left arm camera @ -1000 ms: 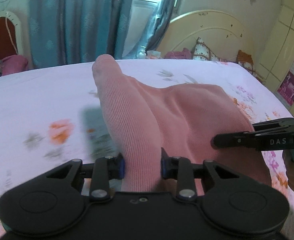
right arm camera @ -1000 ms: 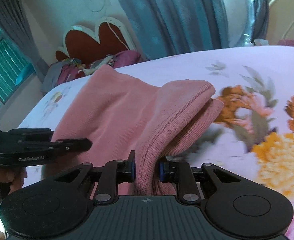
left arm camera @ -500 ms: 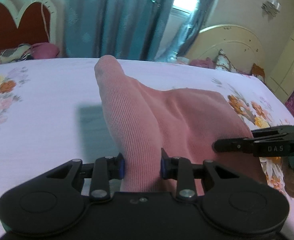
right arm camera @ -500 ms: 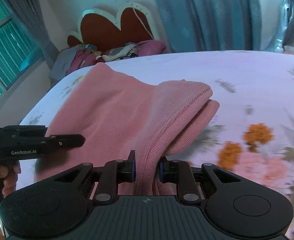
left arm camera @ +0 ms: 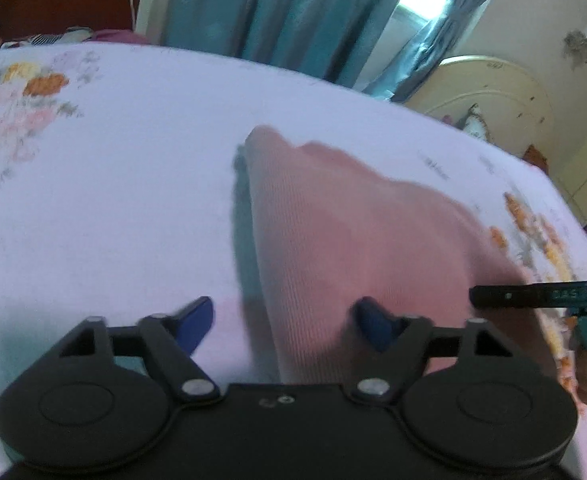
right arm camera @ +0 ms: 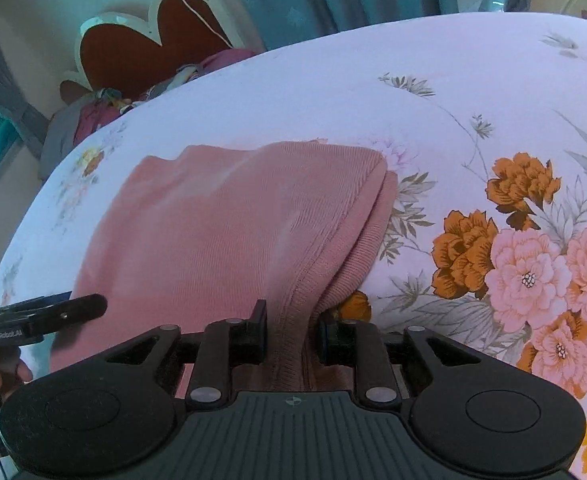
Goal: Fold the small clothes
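Flowery bed sheet holds a pink top – left gripper and right gripper have just opened, pads spread beside its folds.

A: Where does the left wrist view look from?
B: Close behind its tool, angled down over the bed.
A: The right?
B: Likewise; both share the pink garment and bed
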Demonstrator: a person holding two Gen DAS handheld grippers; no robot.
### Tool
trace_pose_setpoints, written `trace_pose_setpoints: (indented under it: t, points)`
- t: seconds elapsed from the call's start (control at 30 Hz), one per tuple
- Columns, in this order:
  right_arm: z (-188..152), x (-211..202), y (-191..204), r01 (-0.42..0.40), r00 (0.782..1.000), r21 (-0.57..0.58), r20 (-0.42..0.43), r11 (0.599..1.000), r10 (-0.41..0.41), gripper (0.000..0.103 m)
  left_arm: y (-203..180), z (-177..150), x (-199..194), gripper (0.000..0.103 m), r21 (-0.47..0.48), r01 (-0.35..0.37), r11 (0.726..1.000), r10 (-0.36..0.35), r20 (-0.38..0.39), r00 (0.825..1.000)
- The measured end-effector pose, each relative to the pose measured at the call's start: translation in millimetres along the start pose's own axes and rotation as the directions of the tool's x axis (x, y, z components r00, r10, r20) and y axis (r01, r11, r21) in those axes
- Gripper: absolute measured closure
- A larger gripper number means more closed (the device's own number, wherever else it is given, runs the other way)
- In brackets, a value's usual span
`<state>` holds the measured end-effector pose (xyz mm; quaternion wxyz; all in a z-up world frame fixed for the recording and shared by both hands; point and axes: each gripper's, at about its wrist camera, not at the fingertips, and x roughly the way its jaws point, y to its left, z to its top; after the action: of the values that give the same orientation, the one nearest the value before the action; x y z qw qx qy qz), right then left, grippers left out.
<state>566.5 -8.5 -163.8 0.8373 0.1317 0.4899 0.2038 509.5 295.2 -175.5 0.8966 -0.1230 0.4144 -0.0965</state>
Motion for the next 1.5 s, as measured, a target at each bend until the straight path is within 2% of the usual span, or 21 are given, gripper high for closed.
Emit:
trace_pose_setpoints:
  t: [0.03,0.07,0.13,0.17,0.23,0.3,0.33,0.37,0.4,0.5,0.6,0.77,0.83,0.97,1.07,1.1,1.13,1.2,1.3,1.43,1.5]
  points:
    - [0.8,-7.4,0.5,0.045,0.999,0.0,0.03,0.999,-0.045,0.042,2.5,1.8,-8.8,0.053,0.016,0.002,1.0,-0.003,0.034,0.999]
    - [1.6,-16.9,-0.1,0.051,0.996,-0.006,0.078,0.999,-0.051,0.042,4.5,4.5,-16.5,0.059,0.043,0.002,0.999,-0.005,0.065,0.998]
    - [9.6,-32.3,2.3,0.036,0.987,0.008,0.155,0.999,-0.037,0.043,0.8,13.8,-21.7,0.06,0.082,0.014,0.997,-0.023,0.107,0.994]
    - [14.1,-35.1,5.3,0.033,0.983,-0.006,0.183,0.999,-0.031,0.059,-2.9,20.9,-20.6,0.063,0.096,0.032,0.995,-0.043,0.108,0.993]
    - [23.6,-30.3,19.1,0.038,0.98,-0.057,0.197,0.998,-0.026,0.083,-12.0,30.0,-8.5,0.068,0.141,0.066,0.988,-0.078,0.085,0.993]
    - [28.4,-8.8,29.6,0.033,0.99,-0.13,0.143,0.991,-0.014,0.09,-20.8,33.1,10.2,0.068,0.183,0.077,0.98,-0.085,0.04,0.996]
    - [26.3,5.5,30.4,0.064,0.993,-0.16,0.111,0.985,-0.047,0.092,-23.9,31.8,21.8,0.068,0.194,0.067,0.979,-0.07,0.01,0.997]
    - [24.3,22.1,27.7,0.118,0.991,-0.185,0.081,0.976,-0.105,0.099,-24.7,28.1,30.8,0.068,0.202,0.053,0.978,-0.051,-0.012,0.999]
    - [20.7,29.2,21.4,0.136,0.986,-0.21,0.128,0.968,-0.111,0.103,-26.0,25.9,35.2,0.067,0.217,0.045,0.975,-0.045,-0.002,0.999]
    - [25.0,31.7,11.7,0.113,0.986,-0.134,0.141,0.985,-0.094,0.103,-24.0,23.5,34.2,0.067,0.208,0.046,0.977,-0.047,-0.002,0.999]
    - [23.3,34.4,17.0,0.133,0.982,-0.175,0.157,0.976,-0.105,0.103,-18.7,20.3,32.5,0.067,0.22,0.067,0.973,-0.068,-0.005,0.998]
    - [24.0,13.9,23.5,0.12,0.984,-0.141,0.15,0.983,-0.099,0.103,-18.5,15.8,14.5,0.07,0.213,0.099,0.972,-0.106,0.022,0.994]
    - [14.0,-9.3,28.1,0.086,0.983,-0.163,0.173,0.983,-0.057,0.103,-23.1,5.4,-7.1,0.074,0.217,0.132,0.967,-0.145,0.045,0.988]
    - [-18.3,-29.5,37.1,0.022,0.995,-0.23,0.104,0.973,0.002,0.103,-36.5,-25.1,-33.9,0.074,0.246,0.141,0.959,-0.16,0.058,0.985]
    - [-42.1,-22.3,43.7,0.024,0.997,-0.331,0.073,0.943,0.0,0.103,-43.3,-44.3,-28.5,0.073,0.259,0.086,0.962,-0.102,0.048,0.994]
    - [-48.5,-14.8,42.2,0.071,0.996,-0.361,0.077,0.93,-0.046,0.103,-42.2,-47.5,-22.6,0.073,0.244,0.075,0.967,-0.088,0.043,0.995]
    - [-51.3,-7.7,35.9,0.1,0.994,-0.363,0.076,0.926,-0.077,0.103,-40.6,-47.3,-19.6,0.073,0.223,0.082,0.971,-0.095,0.047,0.994]
    - [-49.8,-6.0,22.2,0.069,0.995,-0.313,0.09,0.947,-0.043,0.103,-36.6,-42.6,-13.7,0.073,0.172,0.091,0.981,-0.101,0.051,0.994]
    - [-50.0,-3.9,28.3,0.099,0.992,-0.34,0.104,0.935,-0.067,0.103,-37.1,-38.6,-9.2,0.074,0.143,0.081,0.986,-0.089,0.05,0.995]
    - [-55.3,-22.0,33.6,0.114,0.989,-0.309,0.122,0.944,-0.08,0.103,-45.7,-46.2,-36.0,0.081,0.148,0.052,0.988,-0.063,0.069,0.996]
    - [-62.9,-44.7,40.4,0.084,0.99,-0.322,0.135,0.943,-0.042,0.103,-47.1,-56.9,-52.5,0.081,0.148,0.043,0.988,-0.055,0.079,0.995]
